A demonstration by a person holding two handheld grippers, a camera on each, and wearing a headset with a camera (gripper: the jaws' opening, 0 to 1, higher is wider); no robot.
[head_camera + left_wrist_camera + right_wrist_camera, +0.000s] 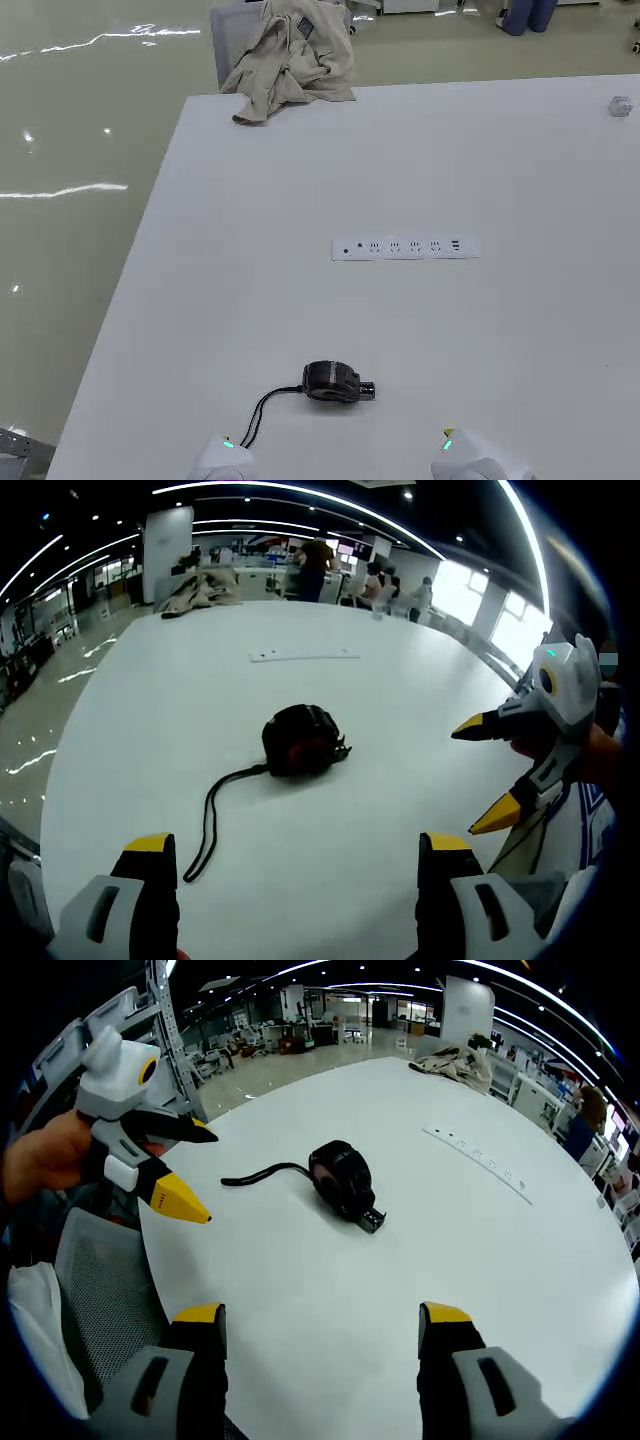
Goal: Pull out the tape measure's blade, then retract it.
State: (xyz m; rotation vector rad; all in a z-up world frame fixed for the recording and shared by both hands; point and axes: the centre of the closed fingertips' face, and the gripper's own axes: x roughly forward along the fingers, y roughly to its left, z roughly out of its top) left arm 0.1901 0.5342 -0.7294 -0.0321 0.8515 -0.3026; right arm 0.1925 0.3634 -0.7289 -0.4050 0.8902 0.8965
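Tape measure (333,382) lies on table (300,200), cord (209,820) trailing; left gripper (297,845) and right gripper (322,1312) sit near it, jaws spread.

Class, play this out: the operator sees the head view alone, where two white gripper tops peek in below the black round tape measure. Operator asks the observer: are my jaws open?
Observer: Yes, the left gripper has its yellow-tipped jaws wide apart, holding nothing.
Operator: And the right one?
Observer: The right gripper is open too, short of the black round tape measure.
Operator: Anything by the white table at its near edge?
Observer: A grey mesh chair sits just off that edge.
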